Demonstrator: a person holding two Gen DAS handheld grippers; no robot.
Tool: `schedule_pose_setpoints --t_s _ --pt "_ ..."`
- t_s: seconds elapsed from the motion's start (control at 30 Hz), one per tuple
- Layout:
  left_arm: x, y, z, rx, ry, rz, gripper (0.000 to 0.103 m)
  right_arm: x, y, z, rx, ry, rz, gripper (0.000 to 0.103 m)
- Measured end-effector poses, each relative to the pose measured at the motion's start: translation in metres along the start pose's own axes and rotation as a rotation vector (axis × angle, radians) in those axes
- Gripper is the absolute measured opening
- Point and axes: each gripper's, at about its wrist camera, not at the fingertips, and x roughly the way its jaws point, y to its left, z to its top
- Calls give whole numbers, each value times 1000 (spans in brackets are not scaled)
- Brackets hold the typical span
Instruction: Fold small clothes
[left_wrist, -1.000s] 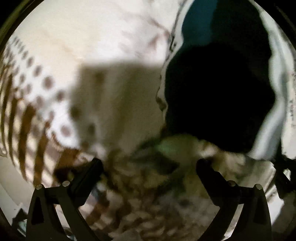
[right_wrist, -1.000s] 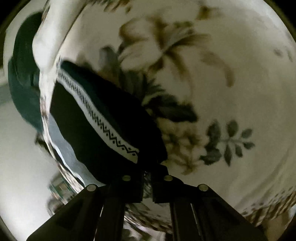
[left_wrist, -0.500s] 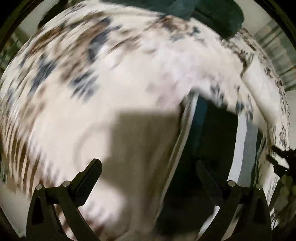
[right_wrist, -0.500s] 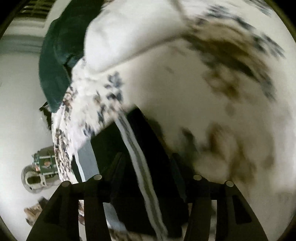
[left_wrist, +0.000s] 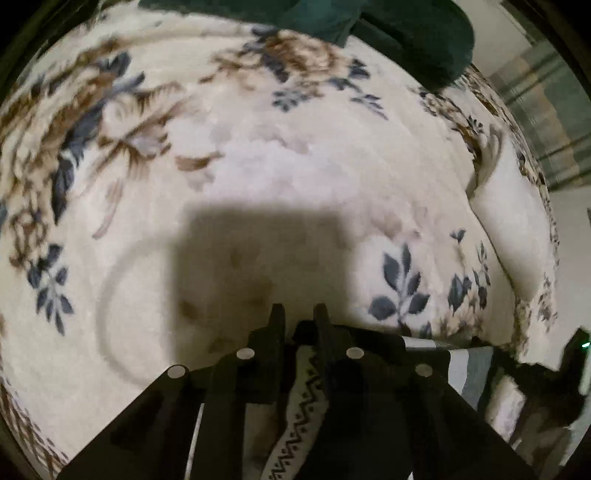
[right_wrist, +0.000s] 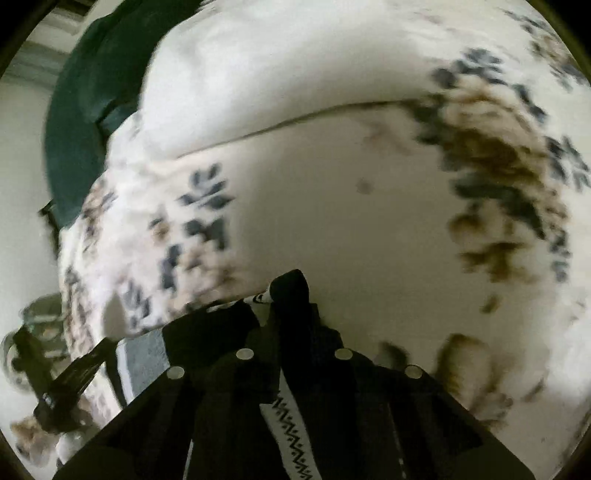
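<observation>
Two grippers of mine are closing on the same dark garment (left_wrist: 373, 417) with its white zigzag-patterned band: my left gripper (left_wrist: 298, 314) pinches a fold of it between nearly shut jaws, and my right gripper (right_wrist: 290, 291) clamps another bunched edge whose tip pokes up past the fingers. Beyond them the garment hangs just above the cream floral blanket (left_wrist: 258, 155). Farthest off, a dark green cloth (left_wrist: 406, 33) lies at the blanket's far edge.
</observation>
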Motion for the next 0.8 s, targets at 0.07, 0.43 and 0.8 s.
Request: schedule_pose_setpoints --t_s 0.07,0.43,0.8 --pt "-1 2 -2 3 7 -5 16 14 -5 1 14 51 18 11" --pt "-42 37 -55 -49 25 -65 85 -18 -59 -43 63 235 188 60" --pt "-49 42 -133 -51 124 2 97 -15 -78 -151 145 312 196 17"
